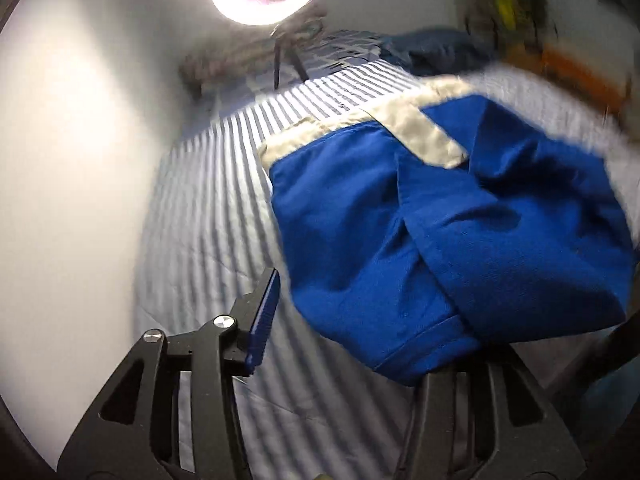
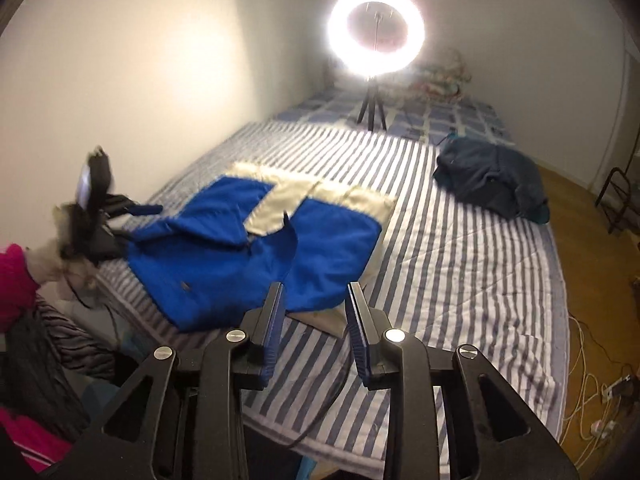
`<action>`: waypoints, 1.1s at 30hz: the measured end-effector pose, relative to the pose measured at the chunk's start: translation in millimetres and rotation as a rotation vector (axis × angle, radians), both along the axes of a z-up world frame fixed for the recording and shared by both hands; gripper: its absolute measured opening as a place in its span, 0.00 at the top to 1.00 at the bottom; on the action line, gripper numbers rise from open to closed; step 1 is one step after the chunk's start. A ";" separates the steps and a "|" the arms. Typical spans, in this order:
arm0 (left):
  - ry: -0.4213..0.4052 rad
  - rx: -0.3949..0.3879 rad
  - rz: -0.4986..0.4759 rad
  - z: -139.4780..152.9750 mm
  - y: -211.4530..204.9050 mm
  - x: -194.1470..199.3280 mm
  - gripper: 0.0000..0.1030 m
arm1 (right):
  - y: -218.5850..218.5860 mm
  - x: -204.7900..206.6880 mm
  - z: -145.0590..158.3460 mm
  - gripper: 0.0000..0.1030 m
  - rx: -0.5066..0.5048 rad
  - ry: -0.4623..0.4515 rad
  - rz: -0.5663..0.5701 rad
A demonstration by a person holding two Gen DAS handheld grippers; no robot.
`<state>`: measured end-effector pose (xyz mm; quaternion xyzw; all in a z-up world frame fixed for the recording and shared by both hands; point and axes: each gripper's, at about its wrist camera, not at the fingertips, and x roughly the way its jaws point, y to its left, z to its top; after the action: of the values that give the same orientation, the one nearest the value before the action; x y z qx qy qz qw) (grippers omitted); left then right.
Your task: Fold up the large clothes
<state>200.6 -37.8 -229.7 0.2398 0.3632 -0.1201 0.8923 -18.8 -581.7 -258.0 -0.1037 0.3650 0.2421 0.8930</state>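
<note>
**Blue garment half folded on the striped bed**

You had the bright blue fabric garment with cream-white panels (image 2: 256, 248) lying on the blue-and-white striped bed cover (image 2: 460, 264), toward the bed's near left part, with one blue flap already doubled over its middle. By my reading you were partway through a fold, not at the start.

Your right tongs (image 2: 316, 320) stood open with a clear gap between the blue pads, holding nothing, poised just above the garment's near hem. Your left tongs (image 1: 352, 320) were at the garment's left end. In the left wrist view only one blue pad showed free; the other side was covered by blue cloth, so I cannot tell whether they gripped the fabric or merely lay under it. That view was also blurred.

The next move probably called for you to take a free edge or corner cleanly, one layer only, and carry it across to meet the opposite edge, then smooth the crease.

You had open striped cover to the right of the garment. A crumpled dark blue cloth (image 2: 492, 180) lay well apart toward the far right edge, and a glowing ring light on a black tripod (image 2: 376, 36) stood at the far end. The left side ran close to the white wall (image 2: 120, 60).
</note>
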 end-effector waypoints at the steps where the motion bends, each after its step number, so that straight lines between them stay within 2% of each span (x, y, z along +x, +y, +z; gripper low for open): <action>1: -0.017 0.055 -0.018 -8.9 -7.3 -1.2 0.52 | -3.5 -3.3 4.8 0.72 0.025 -0.005 -0.010; 2: 0.005 0.083 -0.040 -19.2 -14.1 2.4 0.52 | -3.8 -1.0 5.7 0.72 0.049 0.002 -0.011; 3: 0.043 0.077 -0.045 -27.8 -18.2 8.0 0.52 | -4.5 -0.6 6.2 0.72 0.081 0.016 -0.010; 5: 0.140 -0.048 -0.001 -37.3 -16.4 23.5 0.52 | -3.8 -3.8 4.3 0.72 0.110 0.024 -0.016; 7: 0.232 -0.261 0.074 -39.7 -4.0 40.4 0.52 | 0.7 -4.0 -2.6 0.72 0.119 0.028 -0.009; 9: 0.283 -0.362 0.122 -42.3 3.3 47.3 0.47 | 6.1 -2.7 -10.6 0.72 0.136 0.059 -0.002; 14: 0.253 -0.359 0.123 -43.8 5.7 40.8 0.45 | 38.3 19.7 -47.0 0.72 0.261 0.246 0.053; 21: 0.229 -0.350 0.113 -40.2 3.0 38.1 0.44 | 137.5 74.7 -110.6 0.69 0.360 0.498 0.105; 23: 0.226 -0.352 0.105 -39.3 6.2 36.6 0.41 | 157.6 86.0 -119.2 0.69 0.343 0.502 0.093; 25: 0.217 -0.344 0.096 -38.1 9.6 35.4 0.40 | 173.2 98.3 -125.1 0.92 0.342 0.511 0.100; 26: 0.214 -0.344 0.090 -37.4 11.0 34.8 0.37 | 177.3 103.7 -125.8 0.94 0.343 0.515 0.097; 29: 0.197 -0.360 0.062 -33.5 19.2 31.0 0.25 | 181.7 115.0 -115.8 0.96 0.343 0.466 0.076; 33: 0.209 -0.409 0.016 -25.9 31.2 30.9 0.22 | 167.9 128.2 -96.5 0.97 0.369 0.414 0.023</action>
<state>231.5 -6.6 -255.6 0.0373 0.4236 -0.2084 0.8807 109.4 -413.9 -354.5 0.1082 0.4882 0.3305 0.8004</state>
